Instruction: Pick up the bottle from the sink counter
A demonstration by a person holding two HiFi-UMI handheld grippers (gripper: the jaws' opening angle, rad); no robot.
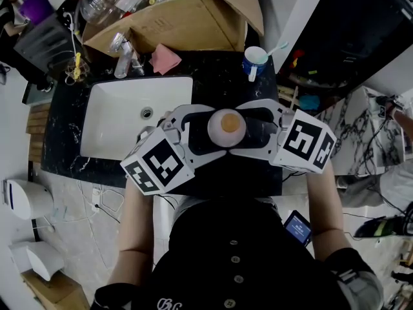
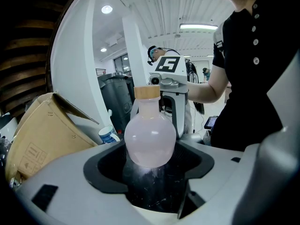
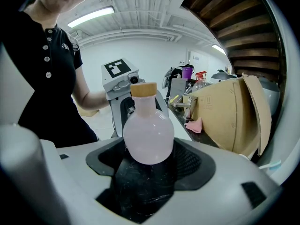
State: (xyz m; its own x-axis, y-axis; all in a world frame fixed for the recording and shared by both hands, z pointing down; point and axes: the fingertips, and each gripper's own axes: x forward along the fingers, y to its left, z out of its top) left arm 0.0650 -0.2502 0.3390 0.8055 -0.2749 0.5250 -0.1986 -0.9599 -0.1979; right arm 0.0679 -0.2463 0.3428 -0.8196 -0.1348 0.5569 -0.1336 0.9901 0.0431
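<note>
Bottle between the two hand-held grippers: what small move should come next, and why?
Probably close the right hand-held gripper on the bottle: its jaws stand apart on both sides of the round body, which seems to rest on the black counter, not yet gripped.

Bottle (image 1: pixel 226 126): one, near middle of worktop (image 1: pixel 213 76). Worktop: one, dark. Tools: two, left tool (image 1: pixel 205 134) and right tool (image 1: pixel 250 129). Sink (image 1: pixel 110 128): one, left. Cardboard box (image 1: pixel 181 24): one, far side. Pink cloth (image 1: pixel 166 59): one, just beside box. Cup (image 1: pixel 255 57): one, far right. Toothbrush (image 1: pixel 274 48): one, in cup.
</note>
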